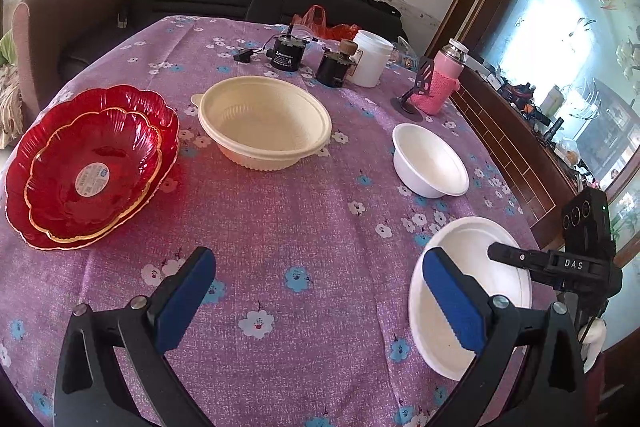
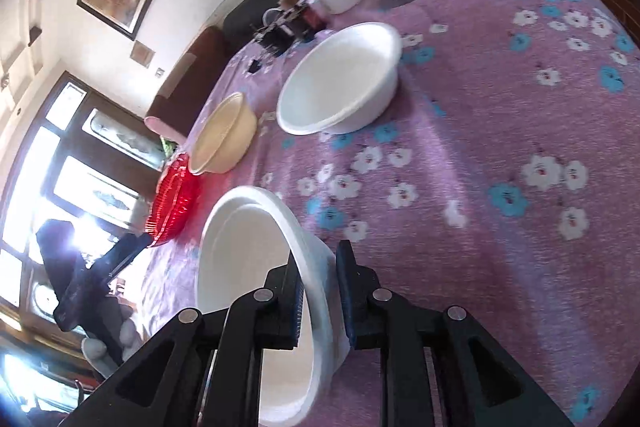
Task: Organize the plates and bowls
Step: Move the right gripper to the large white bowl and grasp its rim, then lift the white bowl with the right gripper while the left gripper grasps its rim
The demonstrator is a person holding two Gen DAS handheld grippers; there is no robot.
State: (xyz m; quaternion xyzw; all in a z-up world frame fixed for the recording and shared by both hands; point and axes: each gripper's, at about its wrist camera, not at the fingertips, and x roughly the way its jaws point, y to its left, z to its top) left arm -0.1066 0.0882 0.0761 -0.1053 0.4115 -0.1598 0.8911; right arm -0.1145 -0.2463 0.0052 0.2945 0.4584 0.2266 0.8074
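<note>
My right gripper (image 2: 320, 293) is shut on the near wall of a white bowl (image 2: 248, 247), one pad inside and one outside. The left wrist view shows the same bowl (image 1: 472, 247) at the table's right edge, with the right gripper (image 1: 500, 255) on its rim. My left gripper (image 1: 320, 267) hangs open over the cloth with nothing between its fingers. Two red scalloped plates (image 1: 92, 167) lie stacked at the left, the smaller in the larger. A cream bowl (image 1: 264, 123) sits mid-table. A smaller white bowl (image 1: 428, 159) stands to its right, also seen from the right wrist (image 2: 340, 79).
A purple floral cloth (image 1: 300, 219) covers the table. At the far side stand a pink-sleeved flask (image 1: 440, 83), a white jar (image 1: 370, 57), a black stand (image 1: 416, 87) and dark small devices (image 1: 286, 53). A sofa lies behind, a wooden cabinet to the right.
</note>
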